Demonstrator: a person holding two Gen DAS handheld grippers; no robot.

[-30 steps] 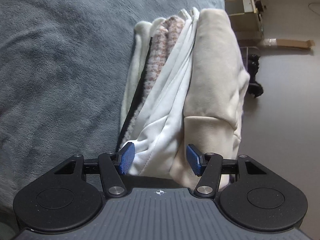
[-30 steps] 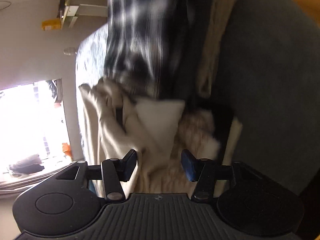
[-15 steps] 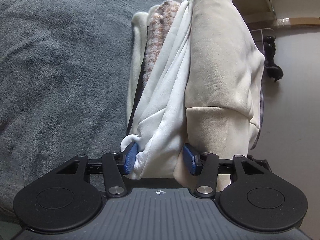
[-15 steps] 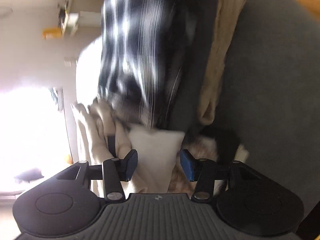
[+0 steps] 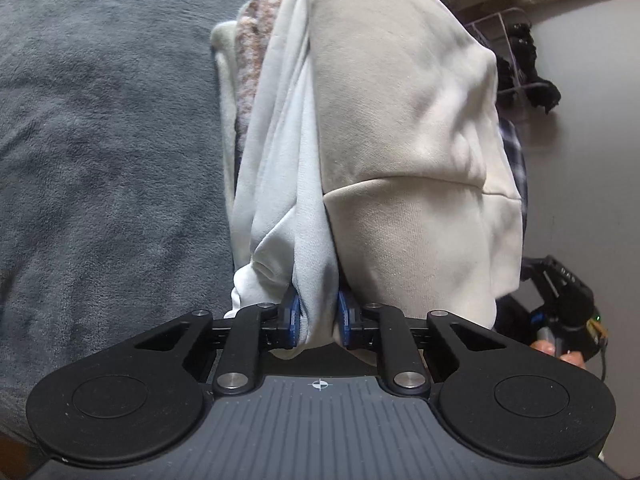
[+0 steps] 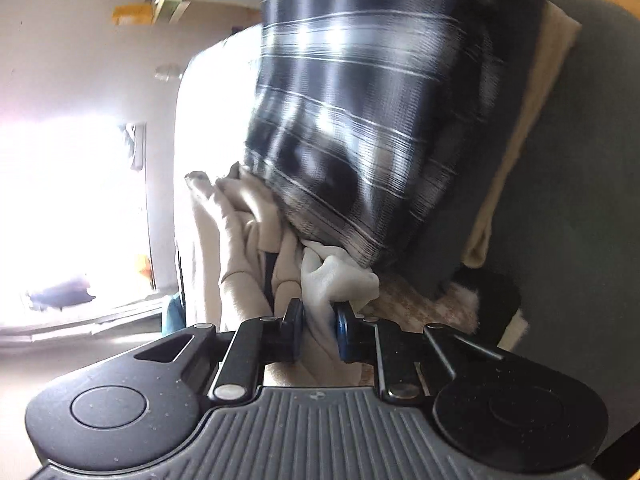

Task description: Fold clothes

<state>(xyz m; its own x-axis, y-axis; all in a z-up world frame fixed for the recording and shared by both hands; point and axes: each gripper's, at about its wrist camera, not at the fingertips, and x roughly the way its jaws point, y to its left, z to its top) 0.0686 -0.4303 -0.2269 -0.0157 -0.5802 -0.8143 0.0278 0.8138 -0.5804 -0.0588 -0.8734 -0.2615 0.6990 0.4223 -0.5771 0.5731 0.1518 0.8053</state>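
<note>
A stack of clothes lies on a grey blanket (image 5: pixel 100 140). In the left wrist view a white garment (image 5: pixel 280 184) runs down the stack between a pink-brown knit (image 5: pixel 252 60) and a cream sweatshirt (image 5: pixel 408 140). My left gripper (image 5: pixel 318 320) is closing, and its blue pads pinch the near end of the white garment. In the right wrist view my right gripper (image 6: pixel 318 332) is closing on a fold of white garment (image 6: pixel 336 280), with its pads pressing the cloth. A blurred dark plaid cloth (image 6: pixel 360 120) hangs just above that fold.
The blanket (image 6: pixel 580 180) spreads out to the right of the stack, with a beige knit (image 6: pixel 520 152) at the stack's edge. Bare floor (image 5: pixel 592 160), a wire rack with dark items (image 5: pixel 520 60) and shelving lie past the bed. A hand (image 5: pixel 560 354) grips a black handle at lower right.
Both grippers went from wide open around the cloth to pinched on white fabric. The stack has come closer and fills more of both views.
</note>
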